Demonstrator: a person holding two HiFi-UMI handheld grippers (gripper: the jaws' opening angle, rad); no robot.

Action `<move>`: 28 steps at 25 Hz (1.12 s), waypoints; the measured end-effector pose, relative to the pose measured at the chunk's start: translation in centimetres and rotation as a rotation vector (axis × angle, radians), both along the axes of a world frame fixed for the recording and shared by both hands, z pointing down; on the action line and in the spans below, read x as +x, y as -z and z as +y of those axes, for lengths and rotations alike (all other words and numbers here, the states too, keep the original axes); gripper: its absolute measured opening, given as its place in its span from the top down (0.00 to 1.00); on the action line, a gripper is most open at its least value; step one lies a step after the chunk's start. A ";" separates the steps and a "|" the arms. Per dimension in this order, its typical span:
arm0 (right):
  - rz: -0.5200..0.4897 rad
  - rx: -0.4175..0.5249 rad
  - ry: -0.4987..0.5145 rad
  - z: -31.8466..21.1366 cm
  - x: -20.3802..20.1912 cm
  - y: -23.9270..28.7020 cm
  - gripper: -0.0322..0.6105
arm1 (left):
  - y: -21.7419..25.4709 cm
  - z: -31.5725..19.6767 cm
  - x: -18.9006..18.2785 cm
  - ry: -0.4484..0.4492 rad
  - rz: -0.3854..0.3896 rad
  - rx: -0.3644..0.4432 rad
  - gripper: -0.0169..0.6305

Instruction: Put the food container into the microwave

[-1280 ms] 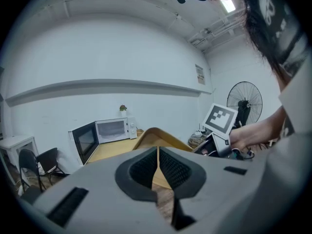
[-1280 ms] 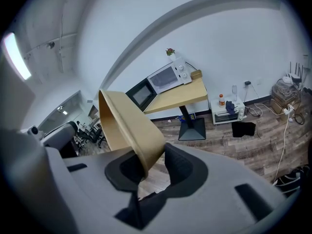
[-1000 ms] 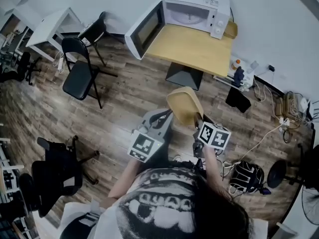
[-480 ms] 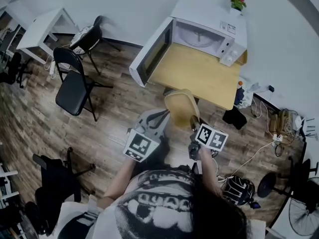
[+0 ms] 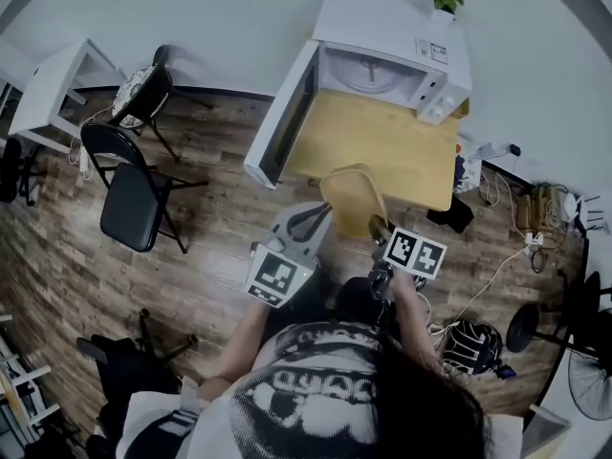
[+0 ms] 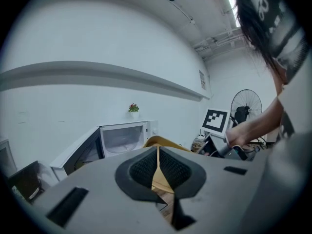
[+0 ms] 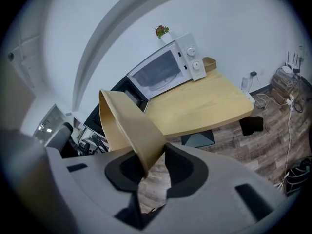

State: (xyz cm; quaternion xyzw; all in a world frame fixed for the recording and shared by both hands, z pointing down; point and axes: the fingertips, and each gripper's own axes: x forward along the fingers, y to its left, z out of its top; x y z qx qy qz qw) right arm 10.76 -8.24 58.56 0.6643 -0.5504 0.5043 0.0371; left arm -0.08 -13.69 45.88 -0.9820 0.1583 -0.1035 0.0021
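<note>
Tan food container [image 5: 352, 197] (tilted, midair) short of open white microwave [image 5: 382, 27]

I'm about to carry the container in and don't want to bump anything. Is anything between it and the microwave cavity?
Nothing visible. The microwave has its door swung open to the left, its cavity looks empty, and the wooden table between it and the food container is bare.

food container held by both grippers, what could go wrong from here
1. The left gripper and right gripper each pinch only a thin edge of the food container, so it may slip or flex.
2. The microwave door stands open along the left side of the table; the left gripper could clip it.
</note>
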 end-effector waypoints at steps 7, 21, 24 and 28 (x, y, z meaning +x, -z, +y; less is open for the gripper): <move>-0.086 -0.019 -0.052 -1.5 1.1 -0.8 0.79 | -1.3 -0.8 0.2 0.013 -0.001 -0.041 0.95; -0.365 -0.015 -0.183 -14.0 8.5 -3.7 0.79 | -0.2 -8.4 4.6 0.095 -0.022 0.001 0.95; -0.453 -0.041 -0.223 -17.4 10.4 -4.9 0.80 | 0.3 -10.2 7.3 0.084 -0.021 0.018 0.95; -0.517 -0.078 -0.280 -21.2 12.8 -6.2 0.79 | 0.3 -11.7 9.7 0.077 -0.032 0.019 0.95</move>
